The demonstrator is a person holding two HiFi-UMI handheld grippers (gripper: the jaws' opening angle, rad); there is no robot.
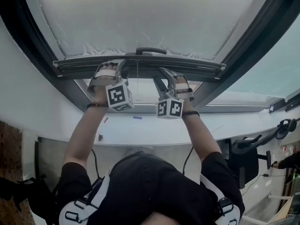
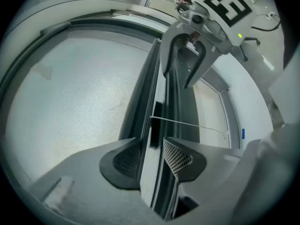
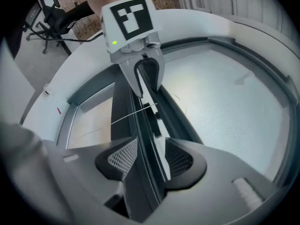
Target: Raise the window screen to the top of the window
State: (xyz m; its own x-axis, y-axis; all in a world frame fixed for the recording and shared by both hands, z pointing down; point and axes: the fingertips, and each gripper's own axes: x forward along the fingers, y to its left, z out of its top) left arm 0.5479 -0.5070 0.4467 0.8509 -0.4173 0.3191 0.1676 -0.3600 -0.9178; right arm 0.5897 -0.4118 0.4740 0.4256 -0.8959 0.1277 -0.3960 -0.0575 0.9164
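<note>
**Window screen (image 1: 150, 18) low in the frame, both tools on its bottom bar (image 1: 140, 65).**
The left hand-held gripper (image 2: 152, 159) and right hand-held gripper (image 3: 151, 161) both have their jaws spread wide. They straddle the bar side by side, and no clamping is evident. The bar sits just above the white sill (image 1: 154, 130), with a strip of uncovered pane beneath it.
</note>
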